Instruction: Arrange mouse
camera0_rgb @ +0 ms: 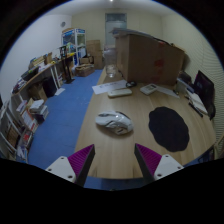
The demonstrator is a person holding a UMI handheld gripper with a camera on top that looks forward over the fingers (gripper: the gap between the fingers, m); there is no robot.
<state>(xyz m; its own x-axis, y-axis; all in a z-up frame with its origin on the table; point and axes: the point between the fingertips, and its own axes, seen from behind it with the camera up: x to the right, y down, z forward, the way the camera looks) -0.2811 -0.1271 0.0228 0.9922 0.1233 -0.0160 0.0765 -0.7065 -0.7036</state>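
On the wooden table (130, 145), just beyond our fingertips, we saw the mouse (114, 122) lying on bare wood, a pale grey shape with its long axis slanting across our line of approach. Beside it, apart and not touching, sat the round black mouse pad (168, 128). Our gripper (115, 160) hung short of both, its jaws spread wide and holding nothing, the two purple pads (80, 158) showing on either side of an empty gap. We judged that we were at the approach step: the mouse was not yet grasped and sat off the pad, where the task presumably wanted it. For the next move, we reckoned we would need to go forward and down, turn the wrist so the fingers straddled the mouse across its narrow width, then close gently, since its smooth rounded shell could squirt out. Farther along the table we noted a large cardboard box (150, 58).
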